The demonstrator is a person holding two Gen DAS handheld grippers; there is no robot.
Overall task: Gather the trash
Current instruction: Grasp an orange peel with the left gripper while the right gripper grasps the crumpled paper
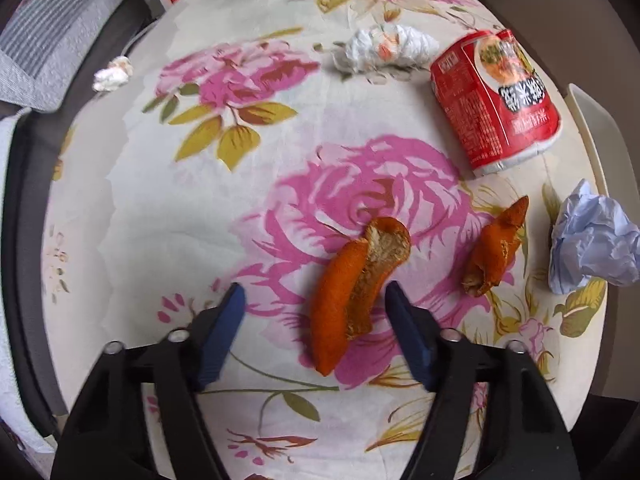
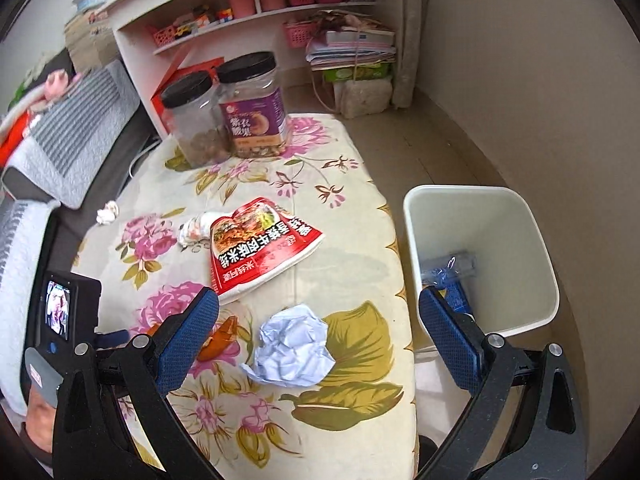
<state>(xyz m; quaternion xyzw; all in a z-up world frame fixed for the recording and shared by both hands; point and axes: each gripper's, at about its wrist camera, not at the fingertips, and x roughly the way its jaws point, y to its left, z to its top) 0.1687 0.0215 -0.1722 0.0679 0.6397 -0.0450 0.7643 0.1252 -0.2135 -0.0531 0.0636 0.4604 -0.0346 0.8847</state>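
Behind right tongs (image 2: 319, 334), half-hidden peel (image 2: 219, 340)

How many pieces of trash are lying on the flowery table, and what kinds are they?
Orange peels: 2, a big one and a smaller one
Crumpled paper balls: 3, a pale blue one, a white one with orange marks and a small white one
Red food packets: 1
Total: 6
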